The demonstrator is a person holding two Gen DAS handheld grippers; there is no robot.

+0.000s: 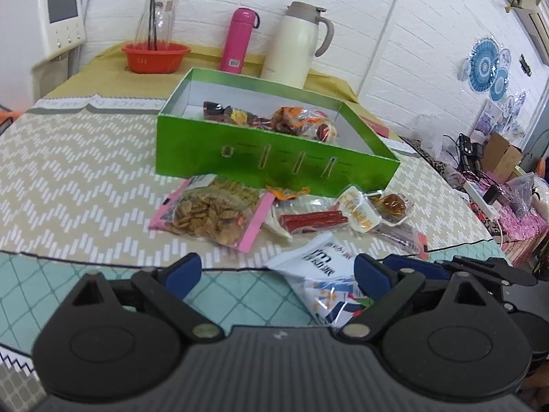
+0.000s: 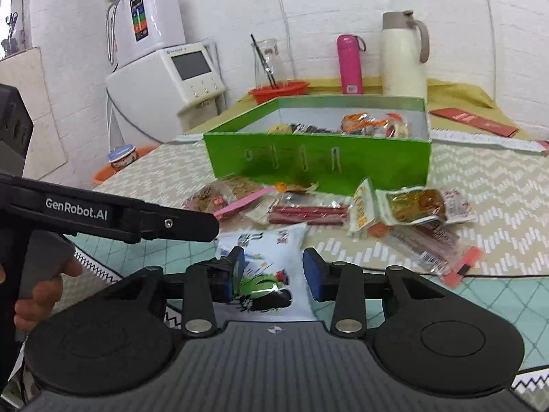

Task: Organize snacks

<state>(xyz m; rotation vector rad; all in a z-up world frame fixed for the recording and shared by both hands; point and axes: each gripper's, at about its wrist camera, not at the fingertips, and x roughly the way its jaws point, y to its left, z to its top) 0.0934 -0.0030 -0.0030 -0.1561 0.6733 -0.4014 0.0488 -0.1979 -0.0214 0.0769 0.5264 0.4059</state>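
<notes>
Both grippers hover low with jaws spread and nothing held: the left gripper [image 1: 278, 273] sits left of the right gripper [image 2: 273, 269], whose blue pads flank the near end of a white printed snack pouch [image 2: 264, 250] lying on the table. Farther off, loose wrapped snacks [image 2: 308, 214] lie just before an open green cardboard box [image 2: 315, 158] already holding several packets.

pink flask [image 1: 238, 39], cream jug [image 1: 295, 43], orange basin [image 1: 155, 56]

White brick wall [image 1: 394, 51], patterned tablecloth [image 1: 85, 171], cluttered side shelf [image 1: 497, 178]
</notes>
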